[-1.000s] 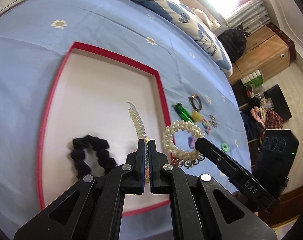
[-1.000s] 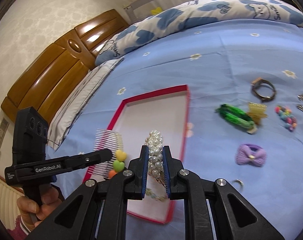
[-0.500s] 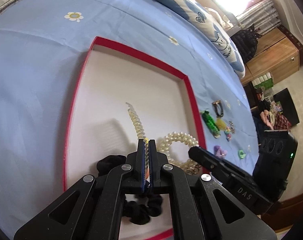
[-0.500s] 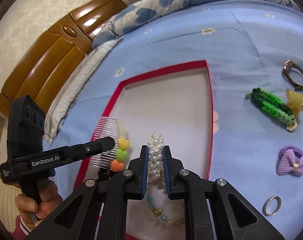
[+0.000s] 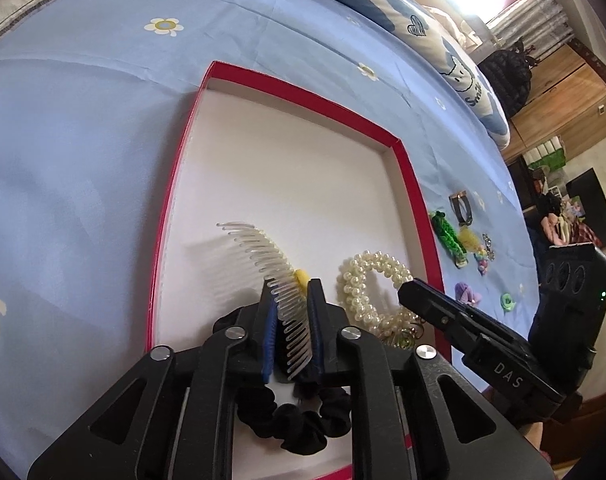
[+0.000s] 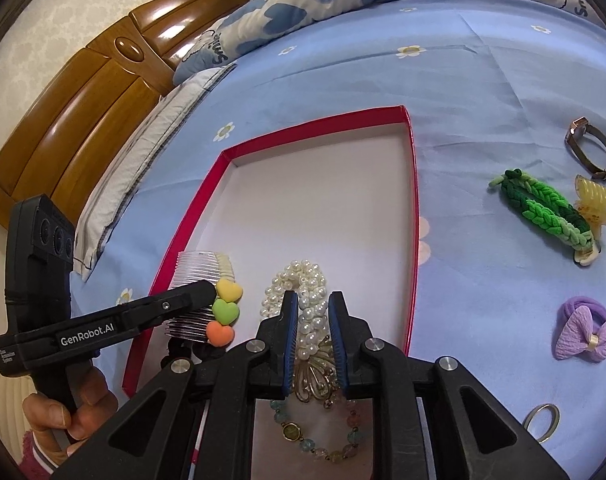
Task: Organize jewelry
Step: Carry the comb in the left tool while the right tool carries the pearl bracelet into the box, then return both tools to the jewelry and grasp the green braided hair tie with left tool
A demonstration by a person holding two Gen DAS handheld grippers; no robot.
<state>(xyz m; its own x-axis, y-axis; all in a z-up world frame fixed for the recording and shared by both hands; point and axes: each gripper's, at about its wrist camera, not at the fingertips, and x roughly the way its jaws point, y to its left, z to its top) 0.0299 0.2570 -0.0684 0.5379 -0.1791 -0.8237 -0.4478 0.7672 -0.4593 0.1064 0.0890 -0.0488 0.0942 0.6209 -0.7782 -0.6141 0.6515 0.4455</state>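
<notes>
Most of the red-rimmed box (image 6: 413, 184) toward its far edge lies bare. At its near edge the left claw (image 5: 289, 322) is opening around the clear comb (image 5: 263, 256), pads barely off it. Beside it, the right claw (image 6: 312, 336) is opening too, the pearl scrunchie (image 6: 303, 292) loose between its pads.

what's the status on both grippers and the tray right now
Left gripper opening, hair comb between the jaws. Right gripper opening around pearl bracelet. Both over red tray. Nothing in the way.

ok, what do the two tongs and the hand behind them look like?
Both are matte black plastic with silver screws and blue ribbed pads. The left tongs read "GenRobot.AI" in white; the right tongs read "DAS", with a green light on the body. A pink fuzzy sleeve shows at the left hand.
</notes>
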